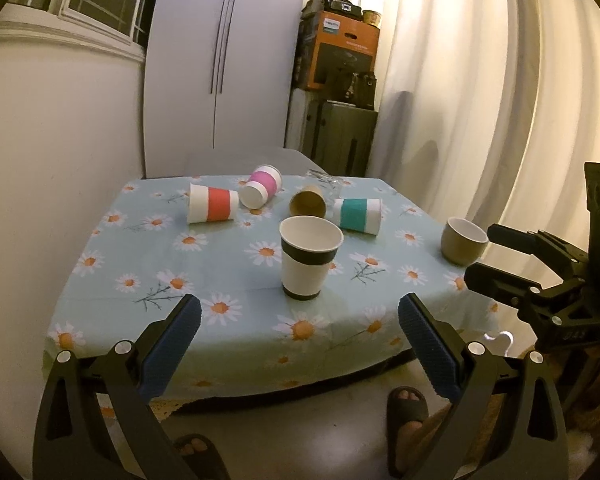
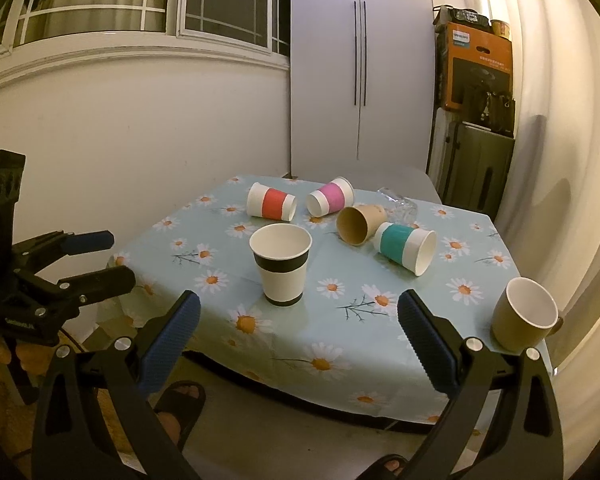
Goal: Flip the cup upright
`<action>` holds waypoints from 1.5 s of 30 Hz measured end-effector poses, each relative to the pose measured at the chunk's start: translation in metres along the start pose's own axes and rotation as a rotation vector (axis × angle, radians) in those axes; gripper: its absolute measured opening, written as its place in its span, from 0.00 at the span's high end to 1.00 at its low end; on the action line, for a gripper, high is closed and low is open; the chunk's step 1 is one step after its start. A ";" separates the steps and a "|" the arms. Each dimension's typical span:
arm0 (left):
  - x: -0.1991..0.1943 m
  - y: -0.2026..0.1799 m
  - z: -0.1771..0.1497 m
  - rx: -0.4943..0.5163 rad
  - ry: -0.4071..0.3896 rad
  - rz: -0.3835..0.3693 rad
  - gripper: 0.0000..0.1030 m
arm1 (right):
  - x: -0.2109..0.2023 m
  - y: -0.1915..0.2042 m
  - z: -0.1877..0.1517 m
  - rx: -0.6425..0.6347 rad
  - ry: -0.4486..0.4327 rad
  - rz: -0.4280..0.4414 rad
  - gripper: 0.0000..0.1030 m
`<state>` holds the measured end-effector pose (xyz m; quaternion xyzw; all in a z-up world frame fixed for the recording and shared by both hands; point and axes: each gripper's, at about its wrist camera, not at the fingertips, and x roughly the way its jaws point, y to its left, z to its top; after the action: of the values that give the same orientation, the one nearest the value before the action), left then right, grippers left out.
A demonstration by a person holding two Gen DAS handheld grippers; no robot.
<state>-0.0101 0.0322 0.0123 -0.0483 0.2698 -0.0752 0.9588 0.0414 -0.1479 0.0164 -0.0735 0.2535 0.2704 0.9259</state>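
Note:
A white paper cup with a black band [image 1: 310, 258] [image 2: 281, 264] stands upright near the table's front. Behind it lie on their sides a red-banded cup [image 1: 213, 209] [image 2: 272, 202], a pink-banded cup [image 1: 261, 191] [image 2: 330, 197], a plain brown cup [image 1: 308, 201] [image 2: 360, 225] and a teal-banded cup [image 1: 358, 216] [image 2: 406, 247]. A tan mug [image 1: 463, 240] [image 2: 525, 315] stands upright at the right edge. My left gripper [image 1: 300, 332] is open and empty, short of the table's front edge. My right gripper [image 2: 300, 328] is open and empty too; it shows at the right in the left wrist view [image 1: 500, 256].
The table has a light blue daisy tablecloth [image 1: 148, 264] [image 2: 340, 320]. A clear glass [image 2: 400, 202] lies at the back. A white wardrobe, stacked boxes [image 1: 340, 52] and a curtain stand behind. Sandalled feet [image 1: 408, 416] are on the floor below the table's front edge.

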 end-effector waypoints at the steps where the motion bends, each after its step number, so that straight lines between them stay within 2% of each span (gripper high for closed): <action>1: 0.000 0.001 0.000 0.000 0.000 -0.001 0.06 | 0.000 -0.001 0.000 -0.001 0.000 -0.001 0.05; 45: 0.005 0.002 -0.001 0.014 0.014 -0.015 0.06 | 0.000 -0.002 0.000 -0.013 0.023 -0.011 0.05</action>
<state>-0.0064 0.0334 0.0084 -0.0428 0.2758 -0.0845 0.9565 0.0425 -0.1495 0.0162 -0.0840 0.2620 0.2662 0.9238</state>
